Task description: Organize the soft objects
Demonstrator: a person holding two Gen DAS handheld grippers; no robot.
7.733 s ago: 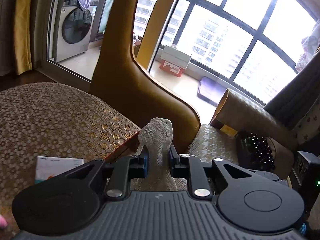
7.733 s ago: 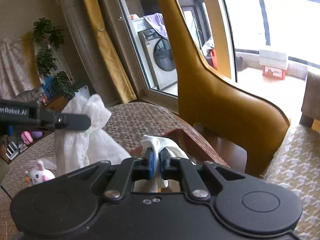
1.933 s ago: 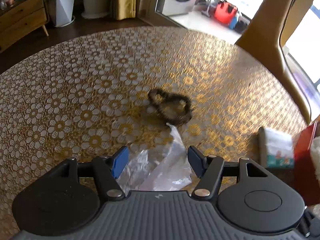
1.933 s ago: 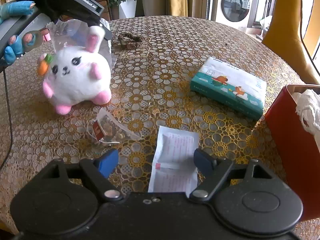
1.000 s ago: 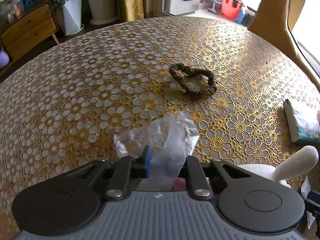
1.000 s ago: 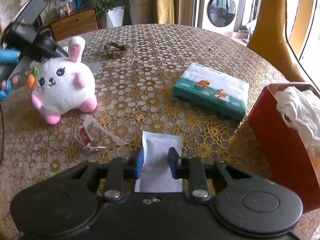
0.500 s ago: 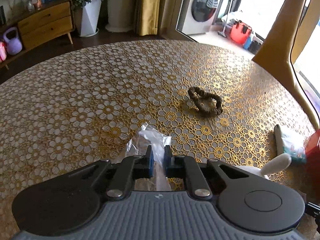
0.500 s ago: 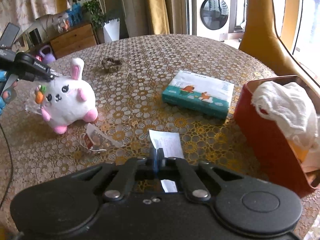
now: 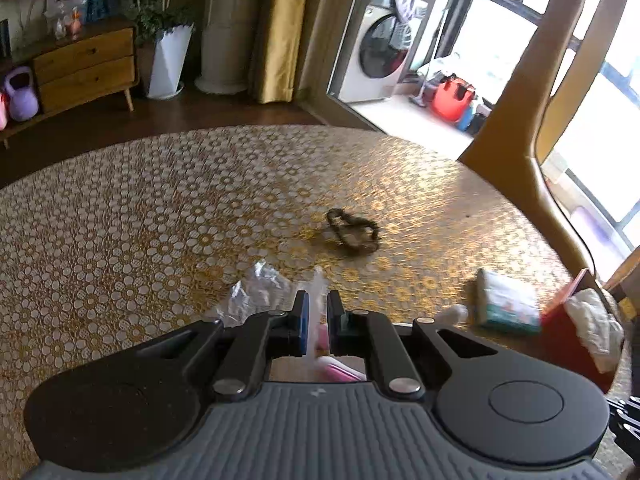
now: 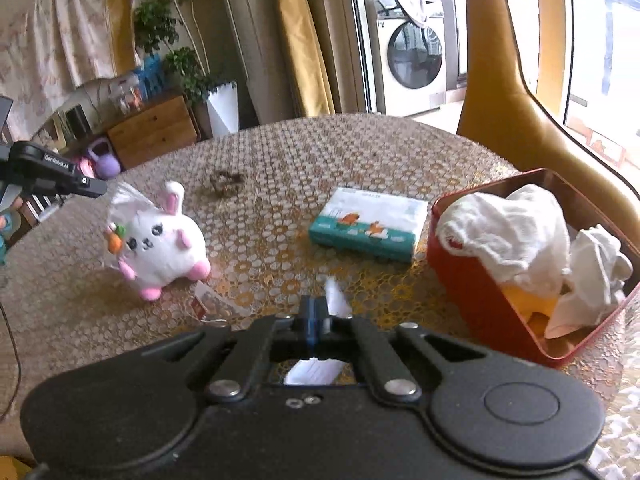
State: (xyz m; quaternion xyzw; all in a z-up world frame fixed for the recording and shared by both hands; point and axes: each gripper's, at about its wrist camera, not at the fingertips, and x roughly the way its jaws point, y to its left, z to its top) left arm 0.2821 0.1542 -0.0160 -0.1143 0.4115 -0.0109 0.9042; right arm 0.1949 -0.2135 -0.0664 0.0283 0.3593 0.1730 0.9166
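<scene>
My left gripper (image 9: 316,316) pinches a clear plastic bag (image 9: 256,286); my right gripper (image 10: 316,318) is clamped on a white paper slip (image 10: 334,294); the plush rabbit (image 10: 158,242) sits on the desk (image 10: 280,160) at ten o'clock, a tissue pack (image 10: 368,222) at one, the red tin (image 10: 472,284) of white cloths (image 10: 508,232) at three.
</scene>
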